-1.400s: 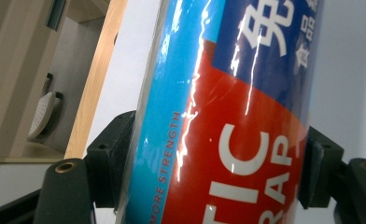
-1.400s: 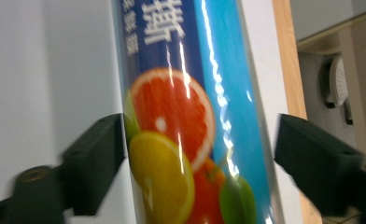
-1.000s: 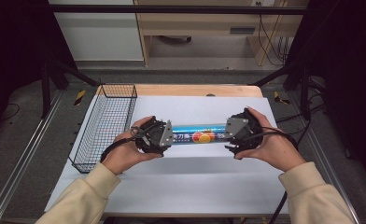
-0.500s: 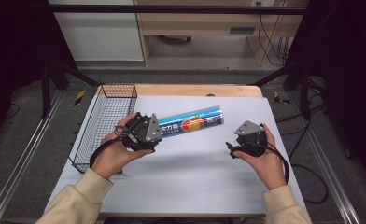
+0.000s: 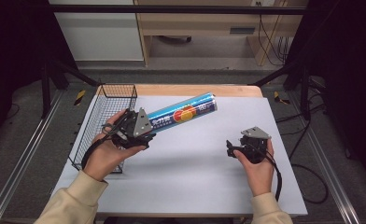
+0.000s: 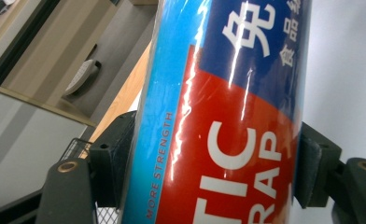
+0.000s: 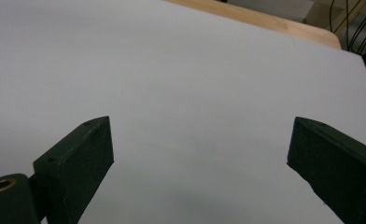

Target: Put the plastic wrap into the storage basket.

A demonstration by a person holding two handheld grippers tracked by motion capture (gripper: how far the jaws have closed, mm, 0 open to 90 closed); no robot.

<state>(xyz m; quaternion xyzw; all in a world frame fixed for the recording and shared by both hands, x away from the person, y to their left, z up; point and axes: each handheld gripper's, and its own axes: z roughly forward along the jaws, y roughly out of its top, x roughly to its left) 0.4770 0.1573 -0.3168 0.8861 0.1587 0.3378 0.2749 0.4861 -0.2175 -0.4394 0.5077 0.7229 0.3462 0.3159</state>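
A long blue tube of plastic wrap with a red and orange label hangs over the white table, its free end slanting up to the right. My left gripper is shut on the tube's left end, beside the basket. In the left gripper view both pads press on the sides of the tube. My right gripper is held low at the right, apart from the tube. Its jaws have just been opening, and in the right gripper view this gripper has nothing but bare table between its fingers.
A black wire basket stands at the table's left edge, just behind my left hand. A white sheet covers the table, with a wooden strip along the back. Cables trail from both grippers.
The right gripper let go of the tube's right end and sank toward the near right of the table. The left gripper moved left and up with the tube, which now tilts.
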